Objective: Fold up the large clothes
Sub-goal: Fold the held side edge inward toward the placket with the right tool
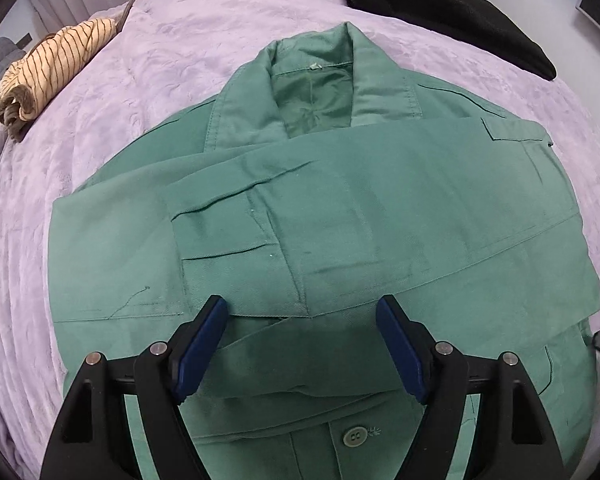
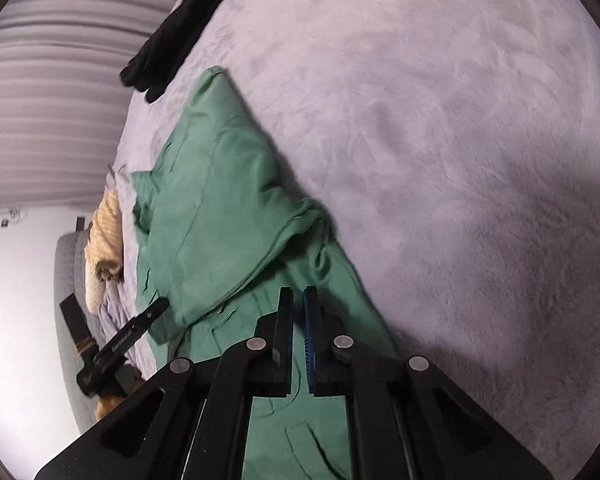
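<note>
Green jacket (image 1: 320, 216) — beneath left hand-held gripper (image 1: 302, 312)

Bedcover: lilac plush blanket (image 1: 188, 40)
Far left: rolled striped cream garment (image 1: 52, 64)
Far right: black garment (image 1: 440, 8)

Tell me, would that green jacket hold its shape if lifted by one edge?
Probably not. The green jacket already lies in soft creased layers, so it would likely droop and unfold. Its thick-looking collar suggests some weight. On the plush bedspread, it would likely drag rather than slide.
</note>
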A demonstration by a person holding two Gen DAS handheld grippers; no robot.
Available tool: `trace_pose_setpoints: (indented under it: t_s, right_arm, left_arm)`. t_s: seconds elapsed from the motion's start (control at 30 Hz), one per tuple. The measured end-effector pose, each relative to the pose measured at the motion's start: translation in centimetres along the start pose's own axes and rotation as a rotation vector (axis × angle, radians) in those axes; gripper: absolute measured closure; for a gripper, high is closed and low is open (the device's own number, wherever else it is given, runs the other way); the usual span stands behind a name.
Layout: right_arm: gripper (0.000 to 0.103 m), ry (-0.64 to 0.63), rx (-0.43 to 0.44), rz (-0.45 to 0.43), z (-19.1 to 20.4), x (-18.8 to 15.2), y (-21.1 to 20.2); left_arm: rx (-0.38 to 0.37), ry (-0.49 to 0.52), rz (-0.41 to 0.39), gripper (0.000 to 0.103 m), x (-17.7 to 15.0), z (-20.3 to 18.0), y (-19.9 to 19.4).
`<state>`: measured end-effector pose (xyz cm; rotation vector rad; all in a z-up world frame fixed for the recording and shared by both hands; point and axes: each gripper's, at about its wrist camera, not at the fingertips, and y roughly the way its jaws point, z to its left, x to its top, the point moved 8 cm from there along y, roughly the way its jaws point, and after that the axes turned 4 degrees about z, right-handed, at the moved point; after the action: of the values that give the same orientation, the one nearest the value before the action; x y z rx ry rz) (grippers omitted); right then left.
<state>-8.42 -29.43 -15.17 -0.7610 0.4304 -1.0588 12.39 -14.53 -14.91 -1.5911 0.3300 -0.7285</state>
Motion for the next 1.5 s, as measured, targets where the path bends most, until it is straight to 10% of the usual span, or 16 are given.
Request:
trace_pose_setpoints:
  t_s: [0.1, 0.17, 0.2, 0.43, 0.5, 0.53, 0.67, 0.97, 1.3, 1.5]
  right_arm:
    - [0.086, -0.158, 0.013, -0.050, 3.7, 1.9, -2.0]
    - [0.032, -0.201, 0.006, -0.077, 5.4, 4.9, -1.9]
    - [0.031, -0.216, 0.008, -0.091, 6.0, 6.3, -1.6]
    - [0.041, -0.157, -0.044, -0.010, 5.7, 15.0, 6.2]
    - [0.092, -0.150, -0.023, 0.029, 5.7, 15.3, 7.6]
    - [0.100, -0.166, -0.025, 0.036, 6.1, 15.3, 7.8]
    - [0.100, -0.309, -0.164, -0.023, 6.9, 15.9, 8.0]
    - [0.095, -0.197, -0.199, -0.068, 3.9, 15.8, 4.8]
    - [0.095, -0.416, -0.235, 0.043, 7.1, 5.9, 2.6]
    - [0.100, -0.335, -0.305, 0.100, 2.0, 2.8, 4.5]
  left_arm:
    - [0.010, -0.027, -0.019, 0.026, 0.0, 1.1, -0.9]
    - [0.019, -0.058, -0.029, 0.026, 0.0, 2.0, -1.2]
    - [0.025, -0.073, -0.031, 0.026, 0.0, 2.5, -1.4]
    - [0.054, -0.138, -0.031, 0.026, -1.8, 5.5, -1.9]
    - [0.053, -0.147, -0.013, 0.026, -2.3, 5.8, -1.0]
    - [0.051, -0.152, -0.005, 0.026, -2.4, 5.9, -0.5]
    - [0.069, -0.160, -0.017, 0.025, -1.7, 6.1, 2.1]
    - [0.141, -0.155, -0.039, 0.023, -1.0, 9.1, 1.0]
    - [0.102, -0.117, -0.021, 0.023, -2.5, 6.7, 0.5]
    - [0.076, -0.170, -0.020, 0.015, -3.2, 7.4, 1.1]
